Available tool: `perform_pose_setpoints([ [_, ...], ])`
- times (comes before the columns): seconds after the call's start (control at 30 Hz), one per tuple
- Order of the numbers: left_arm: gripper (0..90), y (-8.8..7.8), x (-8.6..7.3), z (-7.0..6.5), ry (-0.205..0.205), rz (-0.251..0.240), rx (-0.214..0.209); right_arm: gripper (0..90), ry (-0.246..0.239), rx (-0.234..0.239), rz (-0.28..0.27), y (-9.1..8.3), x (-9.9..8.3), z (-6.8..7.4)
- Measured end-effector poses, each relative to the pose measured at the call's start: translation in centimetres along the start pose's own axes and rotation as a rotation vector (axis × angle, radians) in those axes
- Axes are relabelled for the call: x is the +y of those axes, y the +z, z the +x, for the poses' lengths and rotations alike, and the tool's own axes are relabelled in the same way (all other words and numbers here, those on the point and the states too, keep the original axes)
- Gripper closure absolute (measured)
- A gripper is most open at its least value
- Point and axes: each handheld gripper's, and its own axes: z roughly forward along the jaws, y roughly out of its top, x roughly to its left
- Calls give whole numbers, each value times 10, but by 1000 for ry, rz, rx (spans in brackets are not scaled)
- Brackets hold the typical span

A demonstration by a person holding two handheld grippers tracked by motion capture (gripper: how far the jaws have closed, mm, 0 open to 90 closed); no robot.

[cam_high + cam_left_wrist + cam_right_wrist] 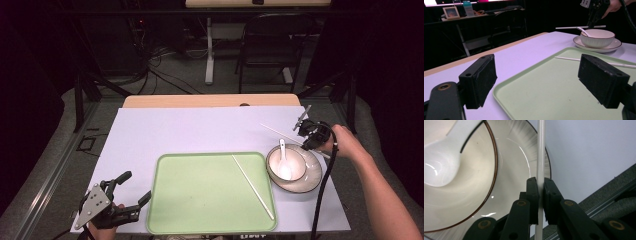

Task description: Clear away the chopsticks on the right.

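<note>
chopstick in right gripper

A glossy, glazed ceramic finish is seen on the bowl and plate. The chopstick is smooth white plastic. The green tray is matt plastic with small specks. The bench is covered in a matt pale sheet.
</note>
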Motion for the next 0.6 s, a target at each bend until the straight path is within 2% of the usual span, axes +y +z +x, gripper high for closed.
perform_pose_setpoints([
  [0.03,152,0,0,0,0,0,0,837,25,-10,-17,-2,0,2],
  [0.07,152,0,0,0,1,0,-1,837,31,-4,-11,-6,0,2],
  [0.1,152,0,0,0,0,-1,0,837,24,-13,4,-11,1,2],
  [0.2,152,0,0,0,1,-1,-1,837,29,-22,-10,-20,2,3],
  [0.27,152,0,0,0,3,-1,-1,837,71,-39,-31,-26,2,6],
  [0.37,152,0,0,0,-1,-3,0,837,87,-57,-22,-35,4,6],
  [0.4,152,0,0,0,0,-1,-1,837,103,-69,-42,-37,4,7],
  [0.47,152,0,0,0,1,-1,-1,837,129,-83,-30,-45,5,8],
  [0.53,152,0,0,0,0,-1,-1,837,179,-88,-79,-52,6,14],
  [0.57,152,0,0,0,0,-1,0,837,179,-88,-79,-52,6,14],
  [0.6,152,0,0,0,0,-1,0,837,172,-77,-47,-61,8,16],
])
